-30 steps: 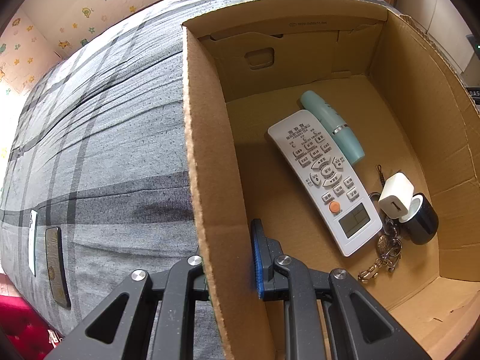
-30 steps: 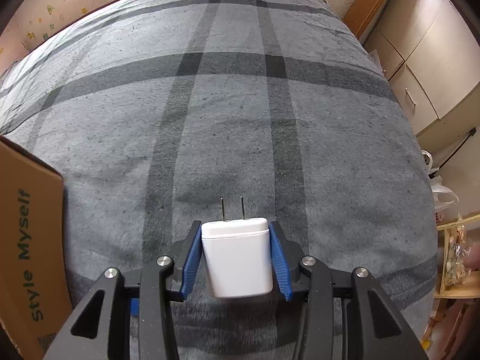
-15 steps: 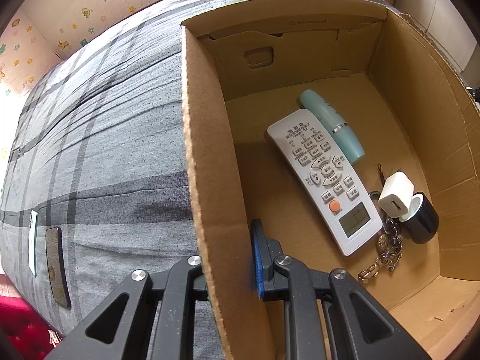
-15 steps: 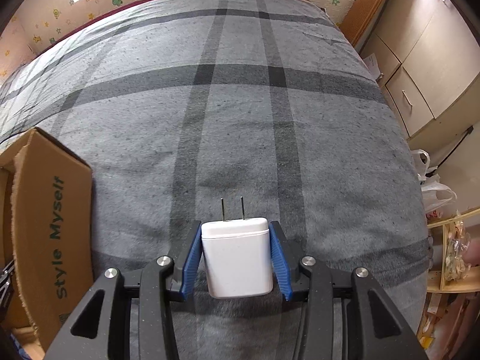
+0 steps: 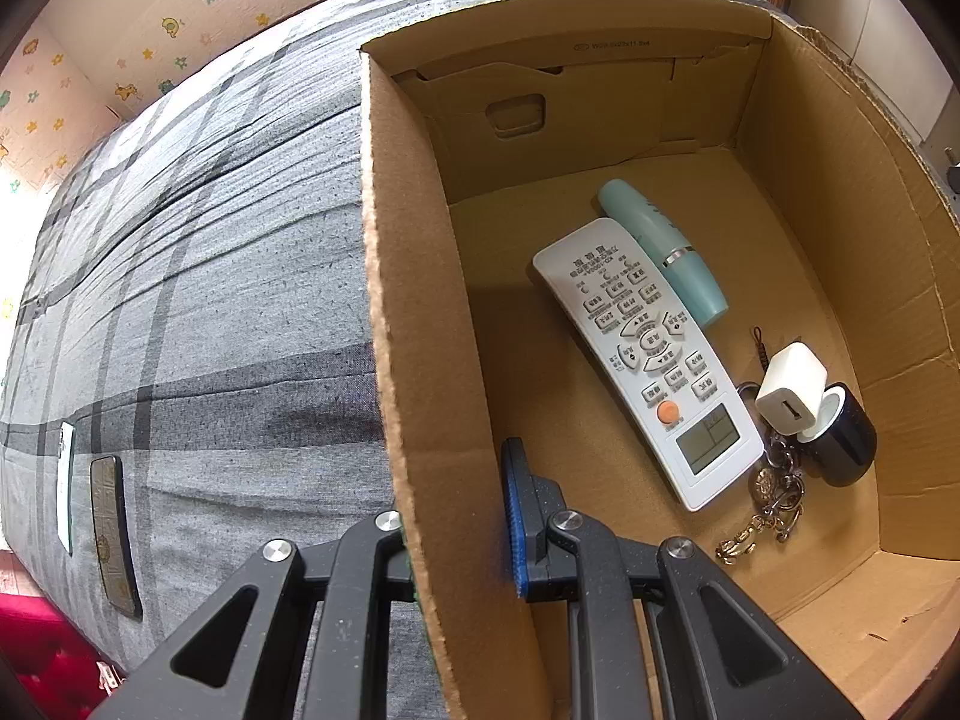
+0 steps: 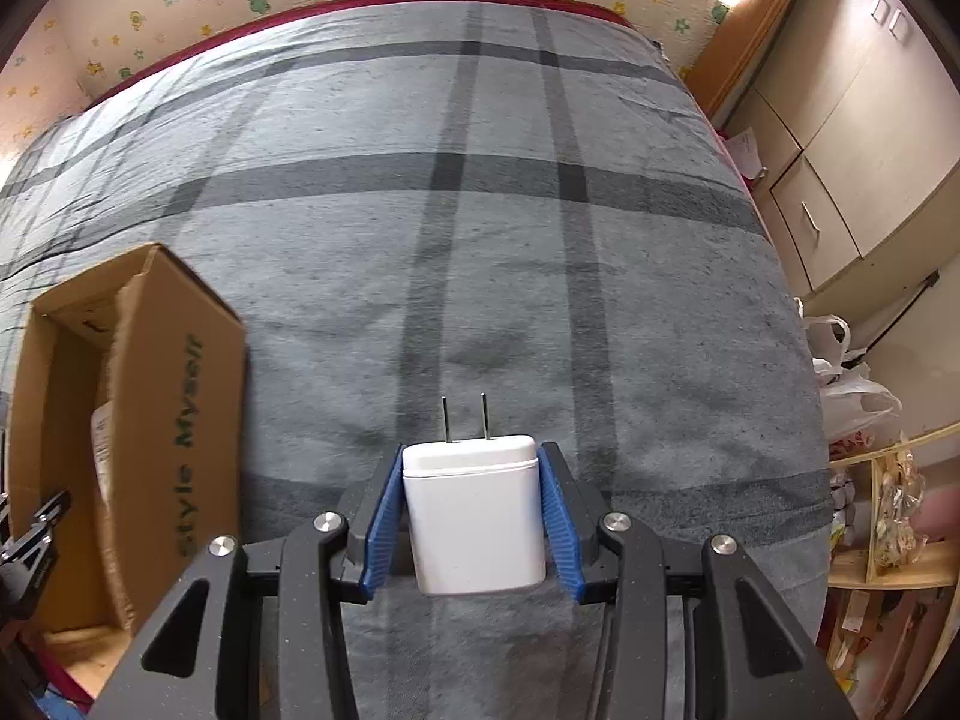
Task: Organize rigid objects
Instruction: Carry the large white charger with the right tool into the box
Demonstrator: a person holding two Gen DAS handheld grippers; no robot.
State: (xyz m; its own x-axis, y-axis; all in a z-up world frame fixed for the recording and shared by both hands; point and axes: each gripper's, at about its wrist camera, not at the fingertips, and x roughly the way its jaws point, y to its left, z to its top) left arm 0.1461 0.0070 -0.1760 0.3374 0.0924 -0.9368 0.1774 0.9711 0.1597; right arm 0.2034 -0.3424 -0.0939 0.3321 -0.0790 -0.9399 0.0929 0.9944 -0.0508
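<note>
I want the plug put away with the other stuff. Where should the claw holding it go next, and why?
Probably sideways to the left, until it is over the open cardboard box. The right claw is shut on the white plug-in charger above the grey plaid blanket, not above the box yet. The left claw pinches the box wall, holding it steady.
</note>
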